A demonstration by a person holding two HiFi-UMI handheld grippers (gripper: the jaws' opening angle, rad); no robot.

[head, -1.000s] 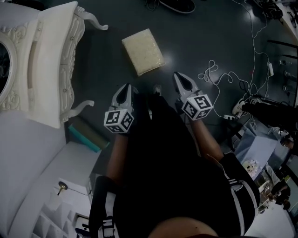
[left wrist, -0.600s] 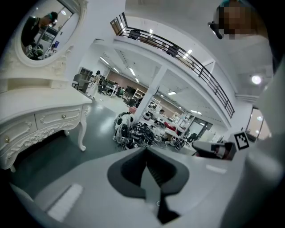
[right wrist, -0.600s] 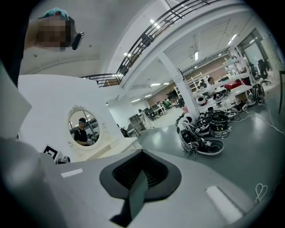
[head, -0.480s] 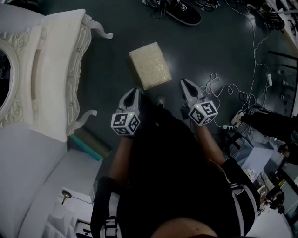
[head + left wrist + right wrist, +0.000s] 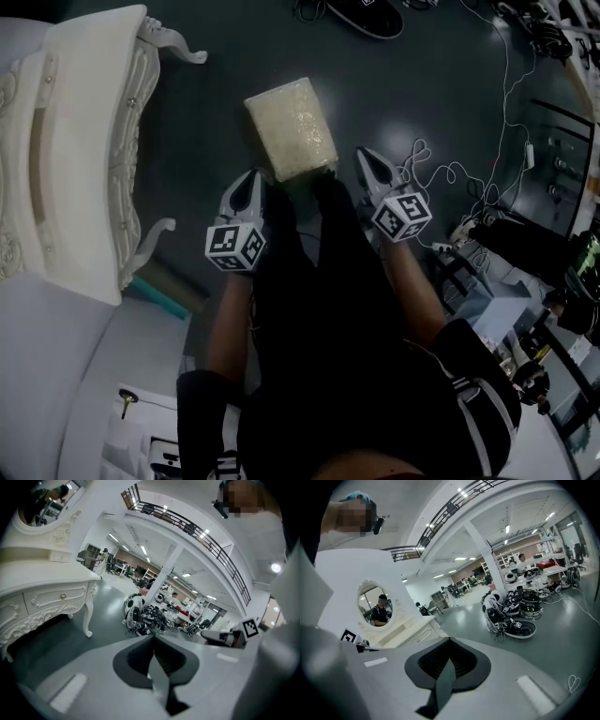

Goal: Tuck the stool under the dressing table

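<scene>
The stool (image 5: 291,127), with a cream square cushion, stands on the dark floor to the right of the white carved dressing table (image 5: 84,141). My left gripper (image 5: 253,175) is shut and empty, its tip close to the stool's near left corner. My right gripper (image 5: 362,154) is shut and empty too, just right of the stool's near right corner. I cannot tell whether either touches the stool. In the left gripper view the shut jaws (image 5: 153,638) point past the dressing table (image 5: 42,602). The right gripper view shows its shut jaws (image 5: 450,641) and the table's oval mirror (image 5: 375,606). Neither gripper view shows the stool.
White cables (image 5: 450,173) trail over the floor to the right. Dark shoes (image 5: 366,14) lie at the top edge. A teal box (image 5: 159,281) sits by the table's near leg. A heap of gear (image 5: 140,613) stands further off on the floor.
Both grippers have moved forward and down towards the stool, and their tips now flank its near edge. Their jaws have stayed shut.
</scene>
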